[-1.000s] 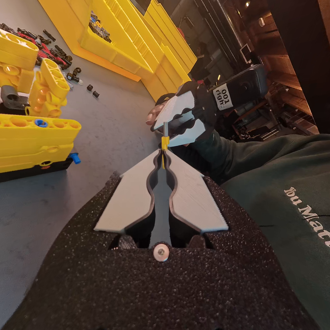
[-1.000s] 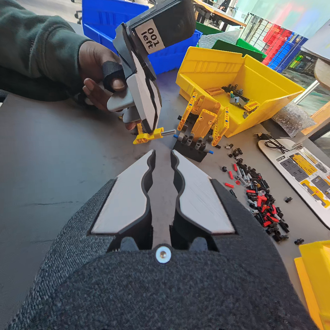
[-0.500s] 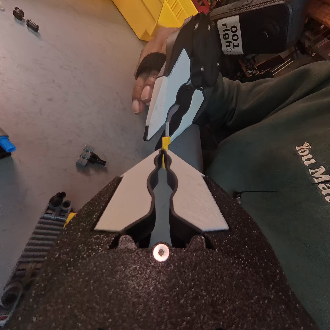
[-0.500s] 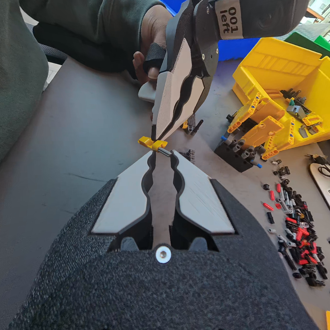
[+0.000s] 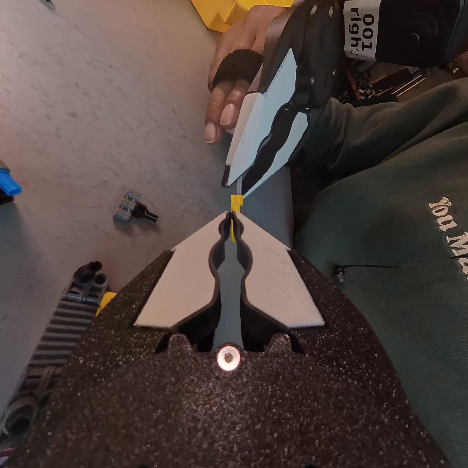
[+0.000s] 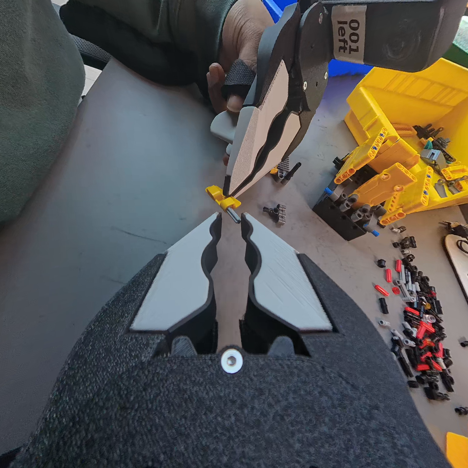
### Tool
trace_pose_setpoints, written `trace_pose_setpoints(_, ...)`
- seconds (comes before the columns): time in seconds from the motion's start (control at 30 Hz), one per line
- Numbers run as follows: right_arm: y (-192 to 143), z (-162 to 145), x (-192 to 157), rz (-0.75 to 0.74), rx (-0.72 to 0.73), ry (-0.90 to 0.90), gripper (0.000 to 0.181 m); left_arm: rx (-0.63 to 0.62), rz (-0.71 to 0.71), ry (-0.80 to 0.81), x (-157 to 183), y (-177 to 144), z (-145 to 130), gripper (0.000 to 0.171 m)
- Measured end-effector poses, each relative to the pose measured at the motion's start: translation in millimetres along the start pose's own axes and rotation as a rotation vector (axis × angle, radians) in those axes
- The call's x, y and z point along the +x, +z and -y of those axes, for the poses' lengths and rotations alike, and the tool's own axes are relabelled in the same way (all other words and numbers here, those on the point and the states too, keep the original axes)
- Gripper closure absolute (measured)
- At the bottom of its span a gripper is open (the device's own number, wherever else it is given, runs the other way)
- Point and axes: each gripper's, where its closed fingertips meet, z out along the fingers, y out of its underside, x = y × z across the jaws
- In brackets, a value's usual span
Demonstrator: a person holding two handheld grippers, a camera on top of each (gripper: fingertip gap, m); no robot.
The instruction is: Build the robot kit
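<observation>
Since a moment ago the right gripper (image 6: 231,214), fingers narrowly parted, has closed around the grey axle (image 6: 233,215) of the small yellow plastic connector (image 6: 222,197) pinched in the left gripper (image 5: 231,213).

Labels on tongs (image 5: 234,188); sweatshirt (image 5: 392,253) lettering

Yellow bin (image 6: 395,106), loose small parts (image 6: 420,324), grey table (image 6: 131,202).
</observation>
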Motion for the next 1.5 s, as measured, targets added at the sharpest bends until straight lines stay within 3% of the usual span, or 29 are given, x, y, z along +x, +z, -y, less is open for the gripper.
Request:
trace_pose_setpoints(0.2, 1.7, -3.0, -7.6, 0.047, -0.020, 0.015, 0.178, 0.014, 0.024, 0.004, -3.8, -2.1, 2.6, 0.171)
trace_pose_setpoints(0.53, 10.4, -26.5, -5.0, 0.035, -0.148, 0.061, 0.175, 0.130, 0.194, 0.233, -5.3, -24.3, 29.9, 0.166)
trace_pose_setpoints(0.77, 3.7, -15.5, 9.9, -0.020, -0.069, 0.119, 0.165, 0.179, 0.315, 0.313, -15.9, -30.4, 40.4, 0.163)
trace_pose_setpoints(0.9, -4.2, -6.5, 35.4, -0.142, 0.004, 0.168, 0.164, 0.199, 0.431, 0.368, -27.2, -39.2, 46.5, 0.160)
trace_pose_setpoints(1.17, -18.6, -8.7, 69.7, -0.306, 0.051, 0.253, 0.166, 0.029, 0.581, 0.487, -47.1, -31.1, 27.4, 0.147)
trace_pose_setpoints(1.5, -15.2, -12.2, 68.0, -0.306, 0.016, 0.240, 0.166, -0.062, 0.635, 0.522, -59.1, -26.4, 16.6, 0.135)
